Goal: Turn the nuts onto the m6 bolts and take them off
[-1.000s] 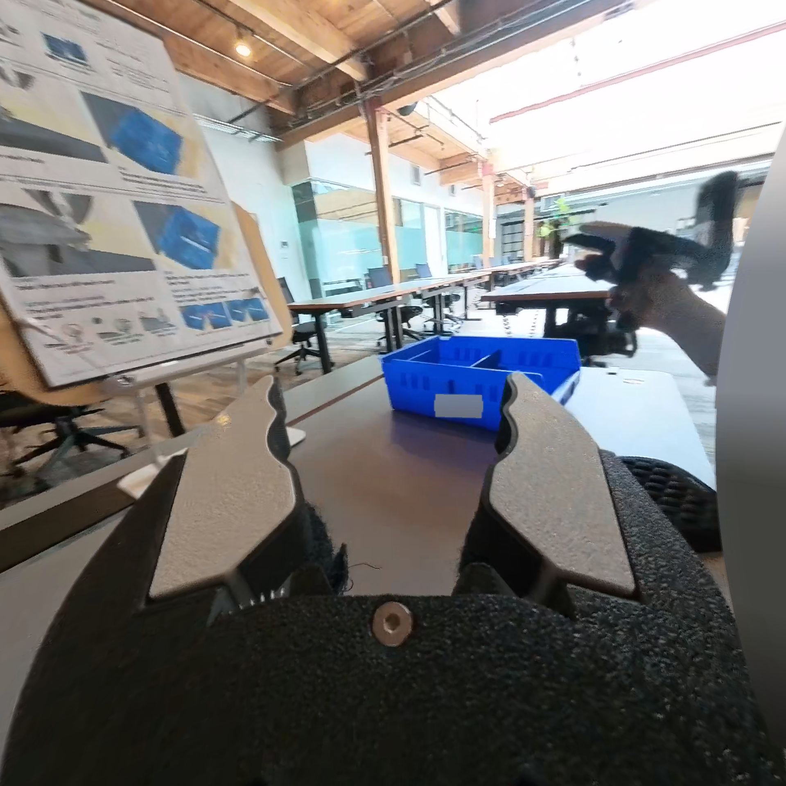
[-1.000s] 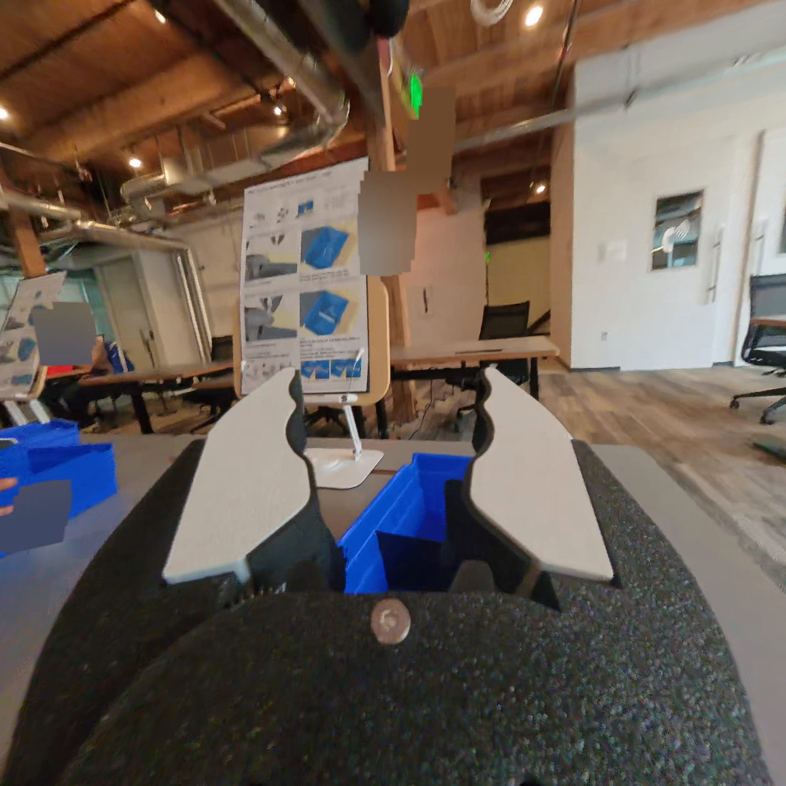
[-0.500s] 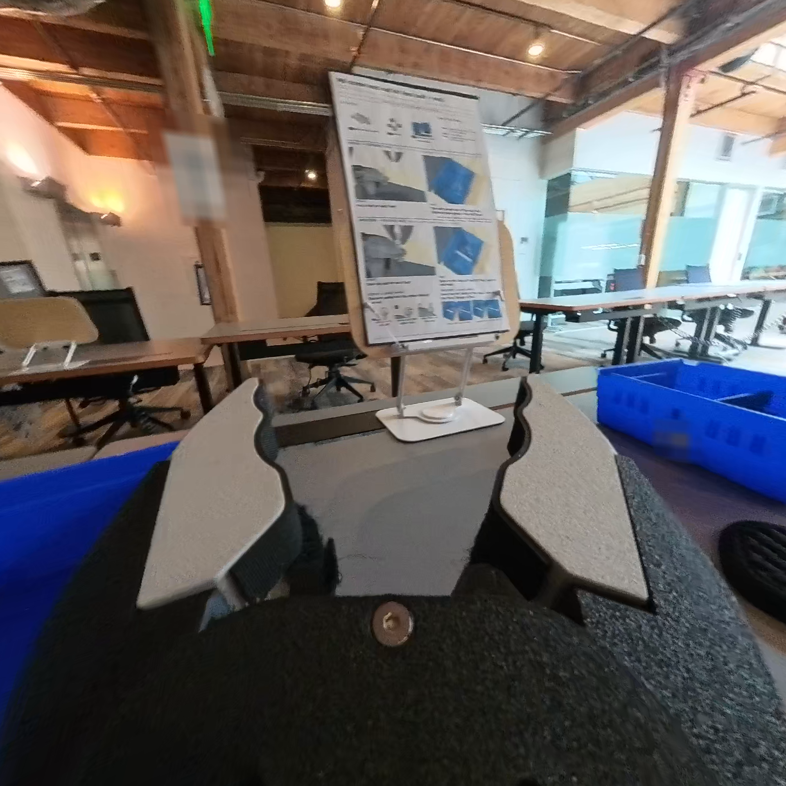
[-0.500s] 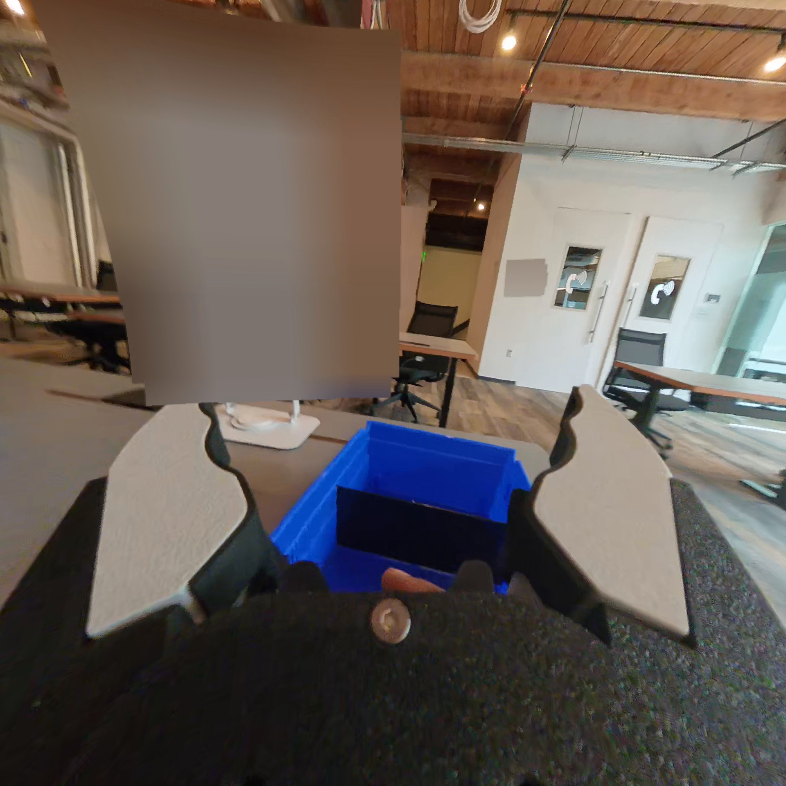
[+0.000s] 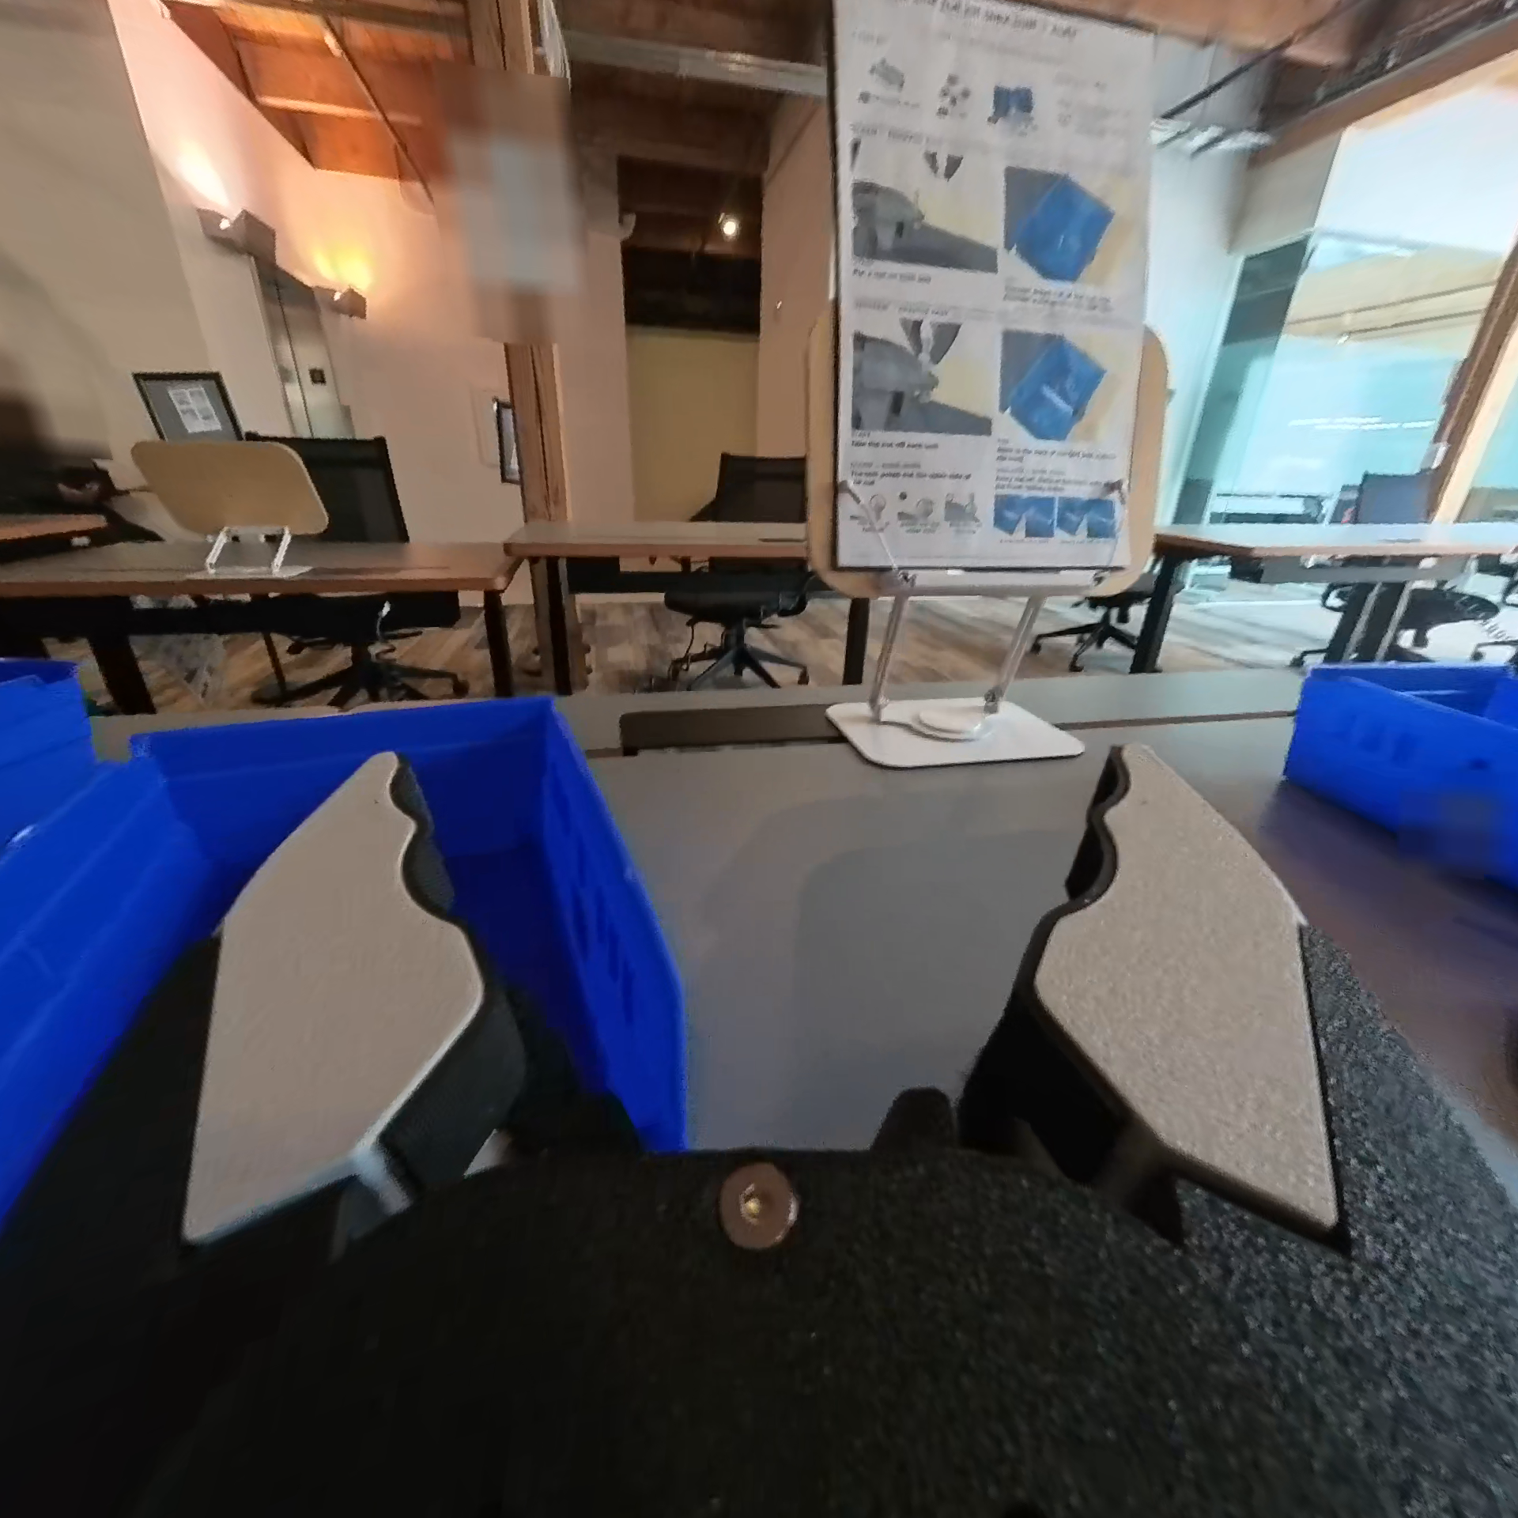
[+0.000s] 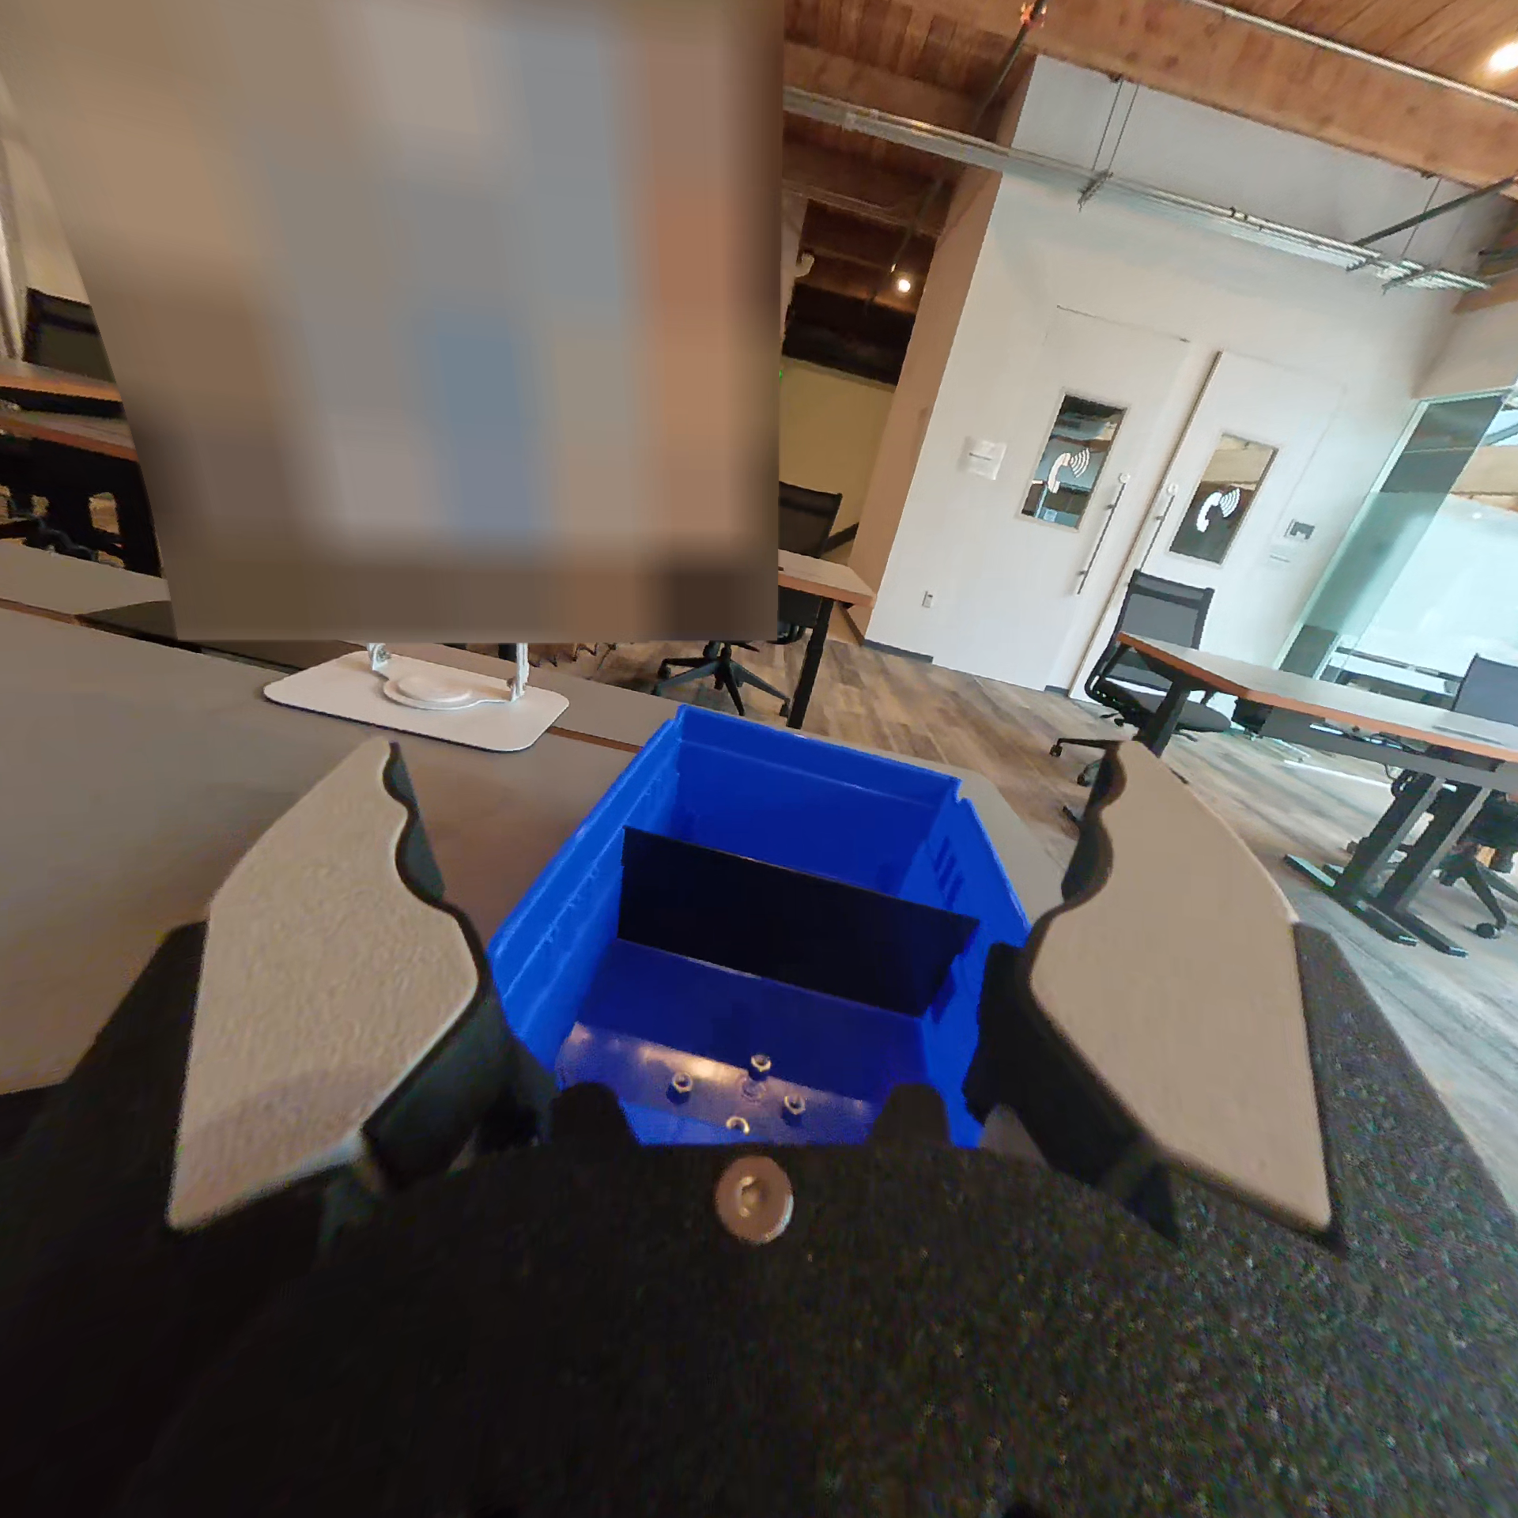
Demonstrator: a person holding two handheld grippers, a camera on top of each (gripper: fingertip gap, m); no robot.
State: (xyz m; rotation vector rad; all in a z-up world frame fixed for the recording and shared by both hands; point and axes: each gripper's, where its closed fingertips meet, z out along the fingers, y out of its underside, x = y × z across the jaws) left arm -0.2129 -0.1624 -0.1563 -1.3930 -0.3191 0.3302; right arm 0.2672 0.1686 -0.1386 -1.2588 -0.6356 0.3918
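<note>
Nuts [image 6: 756, 1088] lie loose in the near compartment of the blue bin [image 6: 788, 788] under my right gripper [image 6: 752, 760], jaws wide and bare. My left gripper [image 5: 756, 764], equally wide and holding nothing, straddles another blue bin's wall [image 5: 591, 862], with a document stand [image 5: 953, 739] on the table [image 5: 821, 862] ahead.

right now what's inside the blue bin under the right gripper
A black divider splits the blue bin. Several small nuts lie in the near compartment; the divider hides the far compartment's floor.

Open-plan office, loft style — rows of long desks [image 5: 246, 567] w/ black swivel chairs [image 5: 731, 591], wood-plank floor [image 6: 945, 723], exposed timber ceiling [image 6: 1191, 74] w/ pipes, glass partitions [image 5: 1355, 394], white phone-booth doors [image 6: 1076, 460].
</note>
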